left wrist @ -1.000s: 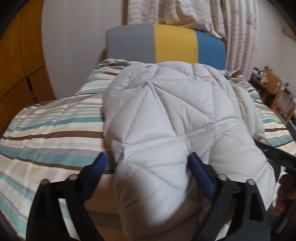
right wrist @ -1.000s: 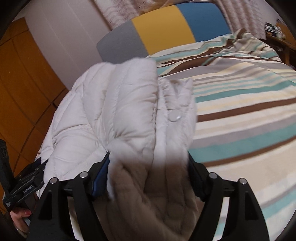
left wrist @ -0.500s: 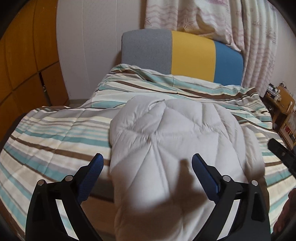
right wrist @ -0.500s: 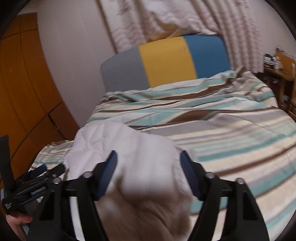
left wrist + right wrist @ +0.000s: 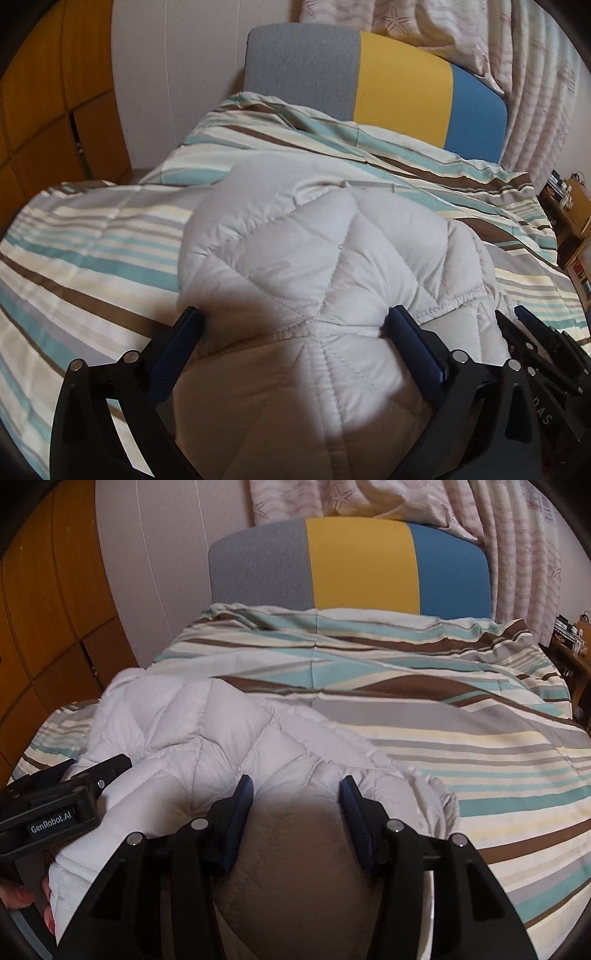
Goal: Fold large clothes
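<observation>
Quilted white down jacket (image 5: 332, 280) is seen bunched on the striped bedcover (image 5: 92, 251), lengthwise toward the headboard (image 5: 351, 565), directly beneath both claws, with the left gripper (image 5: 291, 325) opening wide and the right gripper (image 5: 295, 794) closing, padding between its jaws.

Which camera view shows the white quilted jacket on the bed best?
The left wrist view: the quilted jacket fills the middle, stitching clear, its whole far edge against the striped bedcover. The right wrist view shows the jacket off to the left, partly hidden by the left gripper.
</observation>
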{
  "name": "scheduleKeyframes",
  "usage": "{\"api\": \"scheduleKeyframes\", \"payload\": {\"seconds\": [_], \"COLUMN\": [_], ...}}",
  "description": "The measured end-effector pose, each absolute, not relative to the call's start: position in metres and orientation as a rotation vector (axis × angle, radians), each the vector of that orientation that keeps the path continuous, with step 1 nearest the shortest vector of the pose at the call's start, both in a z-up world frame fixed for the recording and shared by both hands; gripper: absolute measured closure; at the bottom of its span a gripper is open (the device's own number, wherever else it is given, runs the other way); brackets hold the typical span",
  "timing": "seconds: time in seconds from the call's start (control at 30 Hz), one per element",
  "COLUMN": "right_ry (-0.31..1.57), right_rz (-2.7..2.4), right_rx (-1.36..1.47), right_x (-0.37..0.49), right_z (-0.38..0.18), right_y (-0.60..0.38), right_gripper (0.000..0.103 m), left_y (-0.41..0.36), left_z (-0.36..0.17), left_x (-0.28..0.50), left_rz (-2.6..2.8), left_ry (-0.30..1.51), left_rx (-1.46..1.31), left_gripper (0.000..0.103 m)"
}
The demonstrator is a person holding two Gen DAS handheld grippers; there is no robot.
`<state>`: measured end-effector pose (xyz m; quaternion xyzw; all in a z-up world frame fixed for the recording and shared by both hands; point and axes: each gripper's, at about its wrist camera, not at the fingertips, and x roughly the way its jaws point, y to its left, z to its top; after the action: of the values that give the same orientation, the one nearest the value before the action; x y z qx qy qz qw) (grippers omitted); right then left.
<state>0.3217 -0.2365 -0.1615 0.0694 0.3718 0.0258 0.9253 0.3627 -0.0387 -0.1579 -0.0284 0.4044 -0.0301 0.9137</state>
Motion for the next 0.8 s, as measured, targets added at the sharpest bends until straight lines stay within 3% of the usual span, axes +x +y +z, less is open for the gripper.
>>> {"api": "scheduleKeyframes", "payload": {"seconds": [0.5, 0.8], "right_ry": [0.780, 0.725], "right_rz": [0.045, 0.024], "right_rx": [0.161, 0.147], "right_x": [0.343, 0.312], "right_z": [-0.190, -0.181], "right_y": [-0.238, -0.244], "right_gripper": [0.054, 0.053], "left_y": [-0.047, -0.067], "left_z": [-0.176, -0.152], "left_x": [0.368, 0.290], "left_rz": [-0.009, -0.051], "left_ry": [0.807, 0.732], "left_rx": [-0.007, 0.087], "left_gripper": [0.003, 0.003]}}
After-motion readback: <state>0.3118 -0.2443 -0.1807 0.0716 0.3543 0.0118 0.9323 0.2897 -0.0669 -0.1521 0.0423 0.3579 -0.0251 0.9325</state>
